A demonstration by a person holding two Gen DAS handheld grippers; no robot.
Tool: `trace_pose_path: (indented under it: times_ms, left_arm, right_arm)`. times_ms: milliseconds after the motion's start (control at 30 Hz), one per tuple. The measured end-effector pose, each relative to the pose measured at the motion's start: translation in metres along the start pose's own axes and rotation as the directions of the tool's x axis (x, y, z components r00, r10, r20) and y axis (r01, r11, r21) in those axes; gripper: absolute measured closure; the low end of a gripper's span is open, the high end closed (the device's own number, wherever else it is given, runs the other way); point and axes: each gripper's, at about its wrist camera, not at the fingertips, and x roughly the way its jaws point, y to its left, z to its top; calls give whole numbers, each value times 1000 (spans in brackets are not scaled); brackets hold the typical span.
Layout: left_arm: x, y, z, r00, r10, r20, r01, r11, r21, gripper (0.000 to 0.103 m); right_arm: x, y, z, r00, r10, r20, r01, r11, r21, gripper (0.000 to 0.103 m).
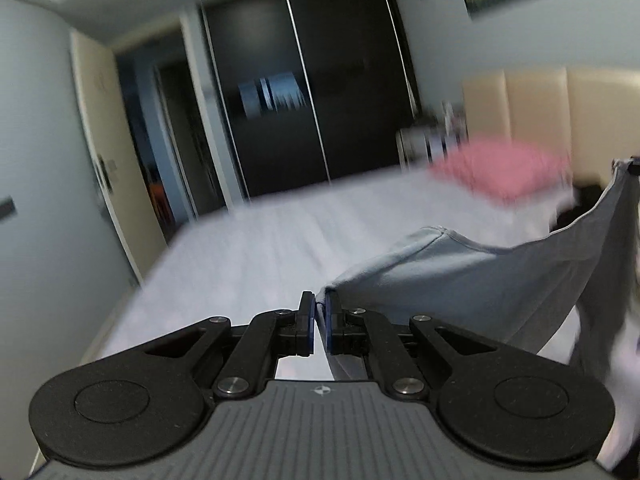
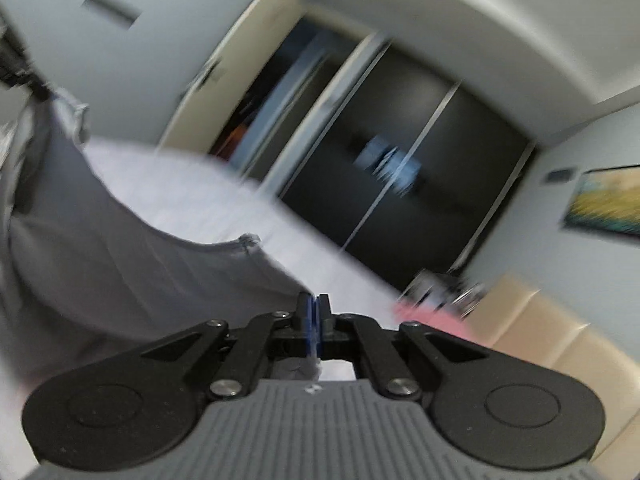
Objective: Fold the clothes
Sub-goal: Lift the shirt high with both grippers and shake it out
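A grey garment point(image 1: 460, 276) hangs stretched in the air above the white bed point(image 1: 248, 248). My left gripper point(image 1: 319, 304) is shut on one corner of it. The cloth runs right and up to the other gripper, seen at the right edge. In the right wrist view my right gripper point(image 2: 315, 304) is shut on another corner of the same grey garment point(image 2: 100, 240), which sags to the left toward the left gripper at the top left. Both views are blurred by motion.
A pink pillow point(image 1: 500, 172) lies at the head of the bed by the beige headboard point(image 1: 560, 108). A dark sliding wardrobe point(image 1: 304, 92) and an open doorway point(image 1: 152, 140) stand beyond the bed. A nightstand point(image 1: 424, 144) is beside the headboard.
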Motion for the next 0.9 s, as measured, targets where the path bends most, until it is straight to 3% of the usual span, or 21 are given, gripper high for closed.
trace_pose_path:
  times_ms: [67,167,300,367,467,533,600,667,733,800,900]
  left_arm:
    - [-27,5,28,995,17,100,-17,1000,-6,100]
    - [-69,7,65,971,18,238,-16,1000,-10,100]
    - [-124,6,99,927,-75,369,87,996,-18,100]
    - [-142,1,105,910,-63,410,72,997,-6,100]
    - [-155,9,106,889,29,457,-3,998,-56,100]
    - [-149,21,102,904,46,424,3,994,-113,100]
    - [-142,17,93,925,36,378,-6,997,-80,100]
    - [-137,2,81,934,2,356,9,1000,-30,100]
    - [-138,-4,74,930,7,366,10,999,-45,100]
    - [-146,6,72,914,54,401,-17,995,-95,100]
    - [-155,11,72,913,53,404,-3,992,-125,100]
  right_arm:
    - [-12,-20,30,996,-57,65,55,998,28,101]
    - [-31,-45,71,977,-151,152,145,988,51,101]
    - [-48,-72,107,951,-233,203,214,970,111,101]
    - [-55,-75,116,951,-223,212,197,971,137,101]
    - [-69,-72,125,952,-186,244,153,977,147,101]
    - [-79,-70,127,947,-188,261,154,977,145,102]
    - [-84,-78,128,934,-246,260,202,962,183,103]
    - [-85,-93,129,913,-328,242,267,930,253,103]
    - [-91,-102,130,896,-378,234,305,905,296,103]
    - [-104,-99,128,893,-369,260,293,912,287,103]
    - [-123,-94,126,887,-354,298,276,922,272,103]
